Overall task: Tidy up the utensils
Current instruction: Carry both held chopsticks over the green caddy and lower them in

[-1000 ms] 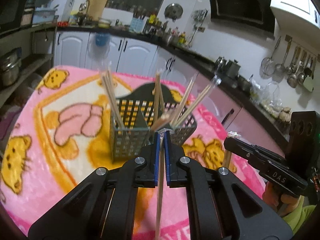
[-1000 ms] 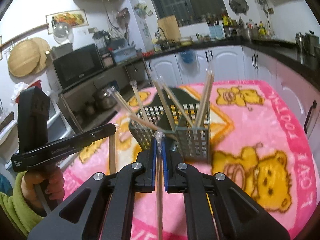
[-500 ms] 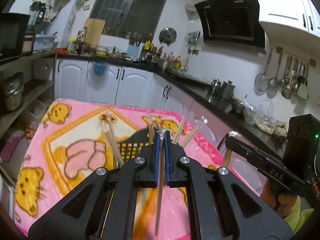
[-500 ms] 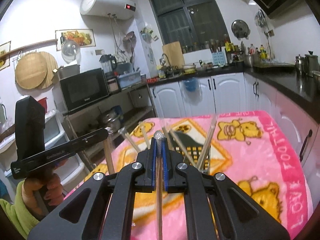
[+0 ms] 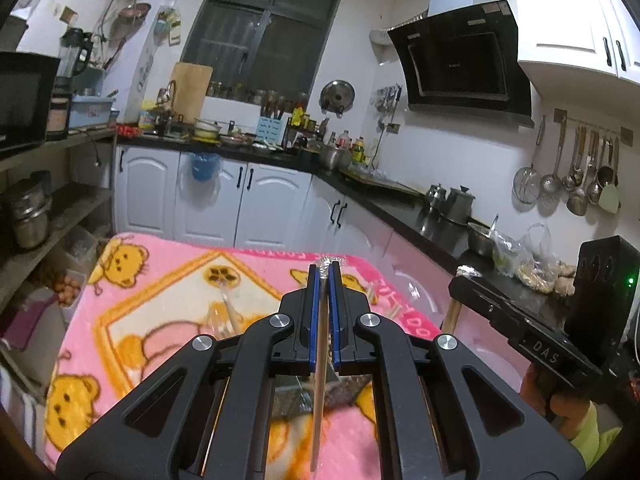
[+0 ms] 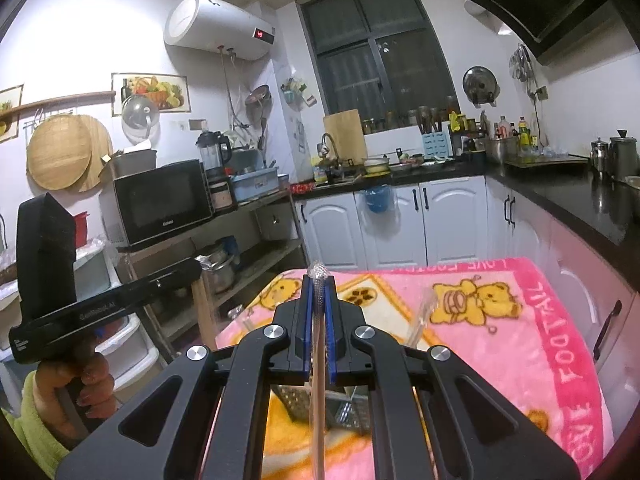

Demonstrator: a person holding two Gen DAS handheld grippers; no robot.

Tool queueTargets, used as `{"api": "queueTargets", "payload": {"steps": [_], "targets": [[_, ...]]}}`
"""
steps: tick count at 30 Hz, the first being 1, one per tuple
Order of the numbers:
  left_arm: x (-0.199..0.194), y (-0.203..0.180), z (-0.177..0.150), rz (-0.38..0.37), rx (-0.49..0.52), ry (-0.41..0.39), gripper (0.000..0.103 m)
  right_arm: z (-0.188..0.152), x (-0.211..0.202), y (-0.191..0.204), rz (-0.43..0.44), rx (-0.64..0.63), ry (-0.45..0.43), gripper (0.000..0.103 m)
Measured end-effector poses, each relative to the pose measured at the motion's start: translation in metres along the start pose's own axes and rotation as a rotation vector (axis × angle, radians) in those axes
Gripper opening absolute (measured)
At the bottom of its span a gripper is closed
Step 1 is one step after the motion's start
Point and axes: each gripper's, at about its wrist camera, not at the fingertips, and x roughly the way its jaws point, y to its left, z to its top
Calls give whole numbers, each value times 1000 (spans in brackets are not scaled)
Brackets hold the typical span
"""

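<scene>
Chopsticks hung upright from both tongs, gripped near the top so they could drop tip-first: left tongs [image 5: 325,270] clenched on one chopstick [image 5: 319,384], right tongs [image 6: 318,280] on another [image 6: 319,392], above the caddy [image 6: 344,404] on the desk [image 6: 500,344].

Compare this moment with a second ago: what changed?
Both grippers rose, so the mesh caddy dropped from mid-frame to the bottom edge. The left gripper and right gripper each stay clamped on a wrapped chopstick; nothing released.
</scene>
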Motion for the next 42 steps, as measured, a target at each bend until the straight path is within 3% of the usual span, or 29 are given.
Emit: {"api": "queueTargets", "payload": {"steps": [12,27,42], "targets": [[20,-1,28,41,34,-50,2,27,18,-6,-15,-17,-56,6],[50,8,45,84,8,-88,2,51,40,-23,-56,-18,-126,6],[70,23,41,137,-9,-135,2,44,64,-25,-98,-92,-181,6]]}}
